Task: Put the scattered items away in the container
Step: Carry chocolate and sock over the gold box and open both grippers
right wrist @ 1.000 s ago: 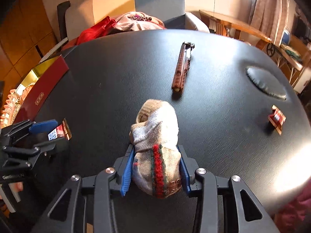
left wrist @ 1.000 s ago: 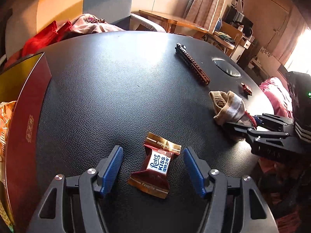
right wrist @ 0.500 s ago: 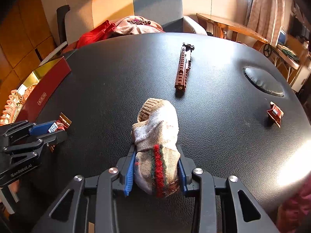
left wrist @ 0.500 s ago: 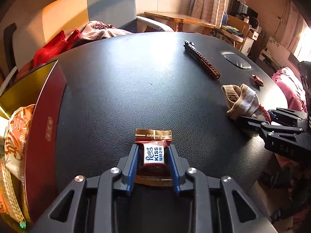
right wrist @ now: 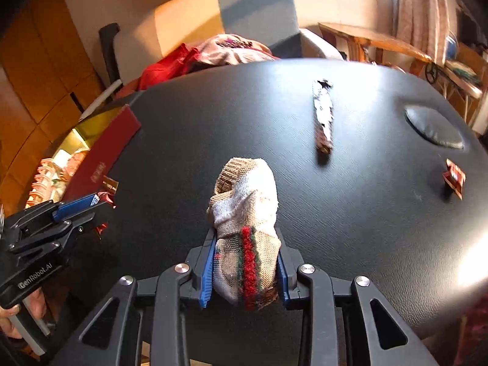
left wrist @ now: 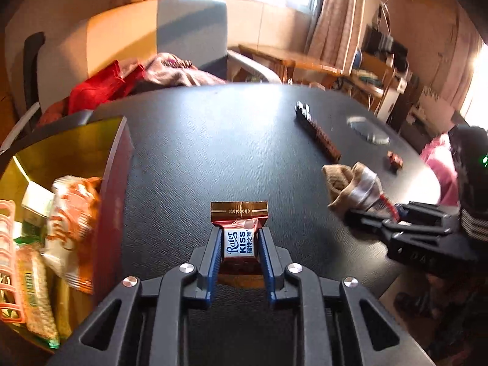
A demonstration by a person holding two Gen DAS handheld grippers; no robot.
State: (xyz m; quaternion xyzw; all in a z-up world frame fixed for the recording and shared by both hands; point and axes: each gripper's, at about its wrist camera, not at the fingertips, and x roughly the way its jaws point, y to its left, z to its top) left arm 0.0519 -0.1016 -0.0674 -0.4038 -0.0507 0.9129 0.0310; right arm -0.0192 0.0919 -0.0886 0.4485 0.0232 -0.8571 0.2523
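My left gripper is shut on a red-and-gold chocolate candy and holds it just above the black table. The red box with a gold lining stands to its left, holding snack packets. My right gripper is shut on a rolled beige-and-grey sock with a red stripe, lifted off the table. The sock also shows in the left wrist view. The right wrist view shows the left gripper and the box at the left.
A long brown-and-black rail-like bar lies at the table's far middle. A second small red candy lies at the right. A round inset sits in the table. Clothes lie piled on a chair behind.
My left gripper closed on the candy, lifted it and moved toward the box. My right gripper raised the sock slightly, still shut on it.
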